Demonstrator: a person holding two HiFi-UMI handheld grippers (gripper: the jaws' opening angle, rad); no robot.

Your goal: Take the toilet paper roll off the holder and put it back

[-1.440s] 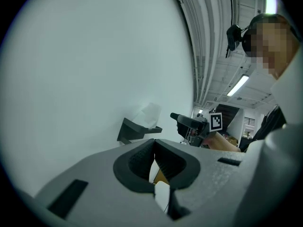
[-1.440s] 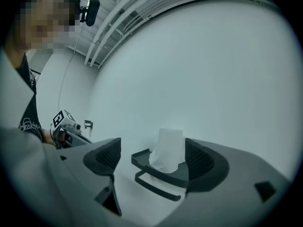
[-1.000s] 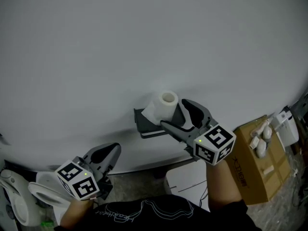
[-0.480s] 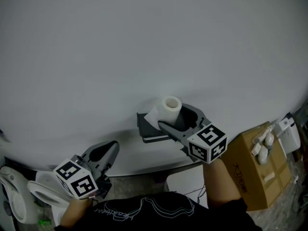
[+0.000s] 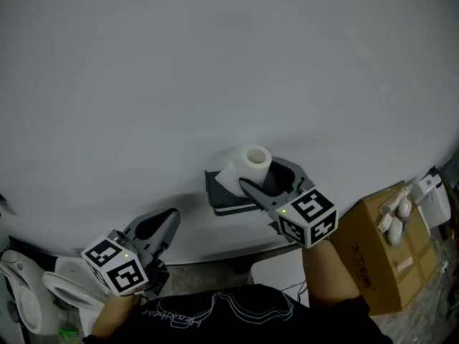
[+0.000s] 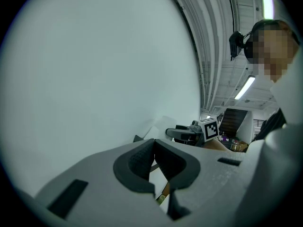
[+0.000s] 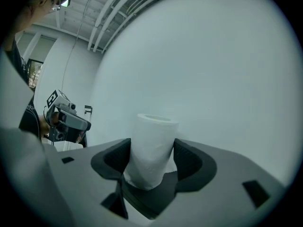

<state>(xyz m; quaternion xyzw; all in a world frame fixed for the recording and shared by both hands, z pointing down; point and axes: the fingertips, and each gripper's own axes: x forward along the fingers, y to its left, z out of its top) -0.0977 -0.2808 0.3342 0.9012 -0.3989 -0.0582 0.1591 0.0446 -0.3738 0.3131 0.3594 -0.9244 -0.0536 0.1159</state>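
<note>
Two jaws of the right gripper (image 7: 151, 159) flank the toilet paper roll (image 7: 152, 145) and are closing on it, their dark pads meeting its left and right sides about halfway up. In the head view the right gripper (image 5: 262, 175) reaches in from the lower right, its marker cube (image 5: 307, 217) turned toward the camera. The roll (image 5: 247, 165) stands upright with its hollow core facing up, resting on the dark holder (image 5: 224, 201) that juts from the pale wall (image 5: 215, 63). A loose flap of paper hangs at the roll's left side. The left gripper (image 5: 166, 221) is held low and well apart from the holder, off to the left. Its own view shows the left gripper (image 6: 154, 148) with its jaws pressed together at the tips and nothing between them. A brown cardboard box (image 5: 380, 242) with small white items on top sits at the far right, and a white toilet (image 5: 29, 296) shows at the lower left corner.
</note>
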